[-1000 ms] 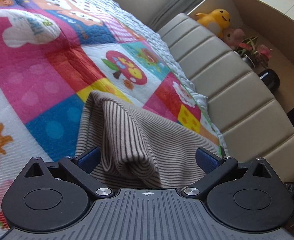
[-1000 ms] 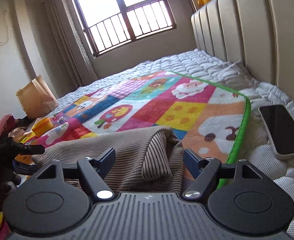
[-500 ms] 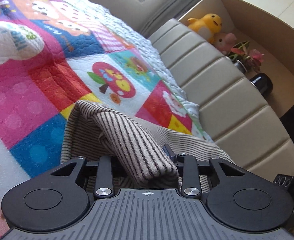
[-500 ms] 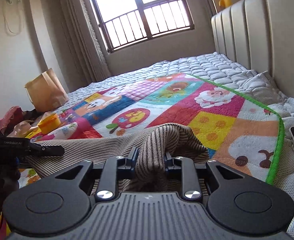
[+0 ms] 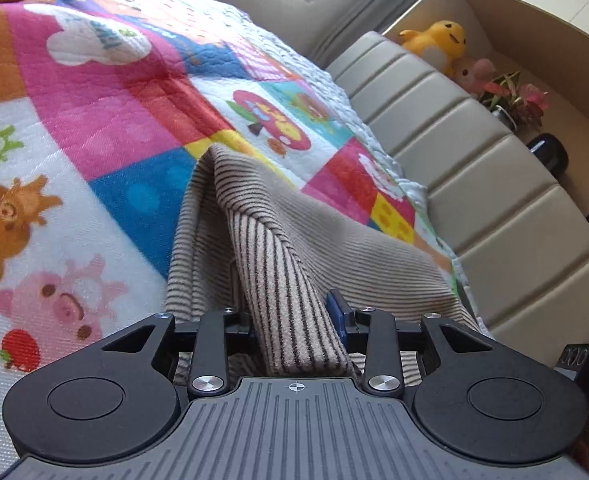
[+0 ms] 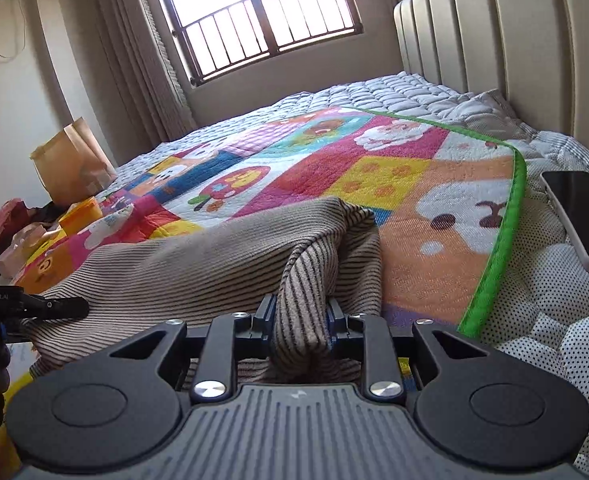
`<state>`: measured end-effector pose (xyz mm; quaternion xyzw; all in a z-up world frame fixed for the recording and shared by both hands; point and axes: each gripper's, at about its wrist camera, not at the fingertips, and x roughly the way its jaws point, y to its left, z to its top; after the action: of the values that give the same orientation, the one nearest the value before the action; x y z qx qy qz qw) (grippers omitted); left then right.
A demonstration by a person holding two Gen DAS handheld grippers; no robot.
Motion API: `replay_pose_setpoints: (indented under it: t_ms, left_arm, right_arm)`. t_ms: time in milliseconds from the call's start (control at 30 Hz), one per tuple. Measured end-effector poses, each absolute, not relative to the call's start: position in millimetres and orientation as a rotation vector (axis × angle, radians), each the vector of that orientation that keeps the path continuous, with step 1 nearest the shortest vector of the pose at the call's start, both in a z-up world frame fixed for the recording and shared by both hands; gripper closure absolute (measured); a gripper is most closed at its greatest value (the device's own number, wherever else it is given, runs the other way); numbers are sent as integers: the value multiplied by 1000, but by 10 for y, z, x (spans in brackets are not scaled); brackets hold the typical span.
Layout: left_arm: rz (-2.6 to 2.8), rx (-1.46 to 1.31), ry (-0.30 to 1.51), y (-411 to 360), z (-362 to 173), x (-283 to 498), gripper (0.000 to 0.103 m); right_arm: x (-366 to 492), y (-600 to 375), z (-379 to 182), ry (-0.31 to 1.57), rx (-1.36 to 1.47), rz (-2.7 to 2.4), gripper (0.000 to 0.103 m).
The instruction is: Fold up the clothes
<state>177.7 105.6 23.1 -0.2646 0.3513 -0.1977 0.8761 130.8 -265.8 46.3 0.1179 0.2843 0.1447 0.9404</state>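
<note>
A beige garment with thin dark stripes (image 5: pixel 314 240) lies on a bright patchwork quilt (image 5: pixel 106 92) on the bed. In the left wrist view my left gripper (image 5: pixel 294 320) is shut on a raised fold at one near corner of it. In the right wrist view my right gripper (image 6: pixel 300 320) is shut on a bunched fold of the same striped garment (image 6: pixel 182 264) at the other near corner. The cloth stretches between the two grippers, lifted off the quilt near them. The left gripper (image 6: pixel 50 307) shows as a dark shape at the left edge of the right wrist view.
A padded beige headboard (image 6: pixel 514 48) runs along the bed. A phone (image 6: pixel 586 216) lies on the dotted mattress cover beside the quilt's green edge. A paper bag (image 6: pixel 70 164) and small clutter sit at the far left. Plush toys (image 5: pixel 438 46) and a plant stand on the ledge.
Both grippers went from open around the garment's edge to shut on it. They have since lifted and drawn the cloth up and back a little.
</note>
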Motion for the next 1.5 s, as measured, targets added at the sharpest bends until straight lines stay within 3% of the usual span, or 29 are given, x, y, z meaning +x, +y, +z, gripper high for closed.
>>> replay_pose_setpoints:
  t_ms: [200,267,300,333,400,433,467,533,733,1000,1233,1400,1500]
  left_arm:
    - [-355,-450,720,983,296,1812,67]
    - [-323,-415,745,973,200,1782,61]
    - [-316,-404,741,972,210,1734,60]
    - [-313,-396,728,973,249,1671,51]
    - [-308,-379,702,975,326,1545,47]
    - [-305,-371,689,975,364,1482,43]
    - [-302,-363,676,976,403,1419,41]
    - [-297,-347,651,978,480,1294,23]
    - [-343,-407,684,841,475,1214,10]
    - [-458,-581,821,539,267,1363,10]
    - [-477,-623,845,494,216,1471,7]
    - [-476,-598,846,473,220,1497,6]
    - [-469,-584,849,466,233,1555,5]
  right_arm:
    - [1345,-2602,532,558,198,303,80]
    - [1322,-2595,429,573,162,287,75]
    - [1280,-2608,363,576,142,281,61]
    - [1239,-2620,296,579,122,274,52]
    - [1172,-2698,214,582,124,273,12]
    - [1139,-2743,179,582,130,273,9]
    - [1117,-2791,148,577,148,282,9]
    - [1093,-2842,110,562,180,294,8]
    - [1085,-2803,101,549,163,310,2]
    - [1060,-2890,112,536,224,332,0]
    - [1349,-3157,504,555,365,377,0]
    - [1974,-2982,794,546,117,343,0]
    - [2375,-2877,698,618,45,323,0]
